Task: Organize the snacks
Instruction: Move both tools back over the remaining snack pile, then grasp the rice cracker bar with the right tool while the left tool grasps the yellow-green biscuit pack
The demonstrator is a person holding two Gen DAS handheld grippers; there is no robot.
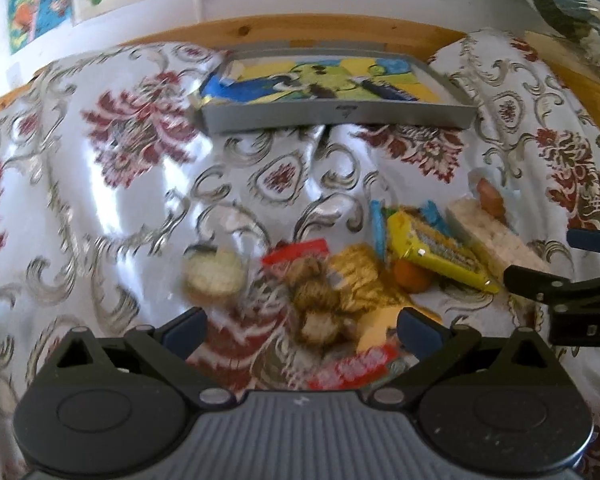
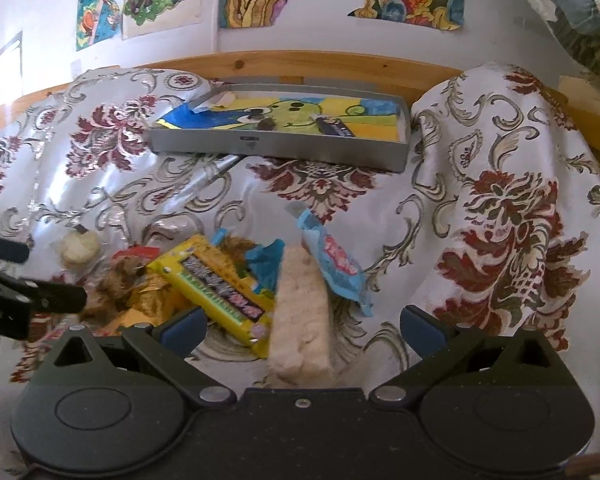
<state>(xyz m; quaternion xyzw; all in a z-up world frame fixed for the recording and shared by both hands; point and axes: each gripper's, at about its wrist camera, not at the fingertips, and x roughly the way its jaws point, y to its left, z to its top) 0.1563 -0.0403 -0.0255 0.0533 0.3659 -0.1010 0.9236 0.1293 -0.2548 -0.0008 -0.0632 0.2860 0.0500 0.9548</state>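
A heap of snacks lies on the floral cloth. My left gripper is open above a clear, red-edged bag of brown cookies. A round pale cake sits to its left. To the right lie a yellow wrapped bar, an orange sweet and a long pale rice bar. My right gripper is open over the pale rice bar, with the yellow bar at its left finger and a light-blue packet beyond. A grey tray with a colourful drawing inside stands at the back.
The cloth is wrinkled and bulges high at the right. A wooden rail runs behind the tray, under a wall with drawings. Each gripper shows at the edge of the other's view: the right one, the left one.
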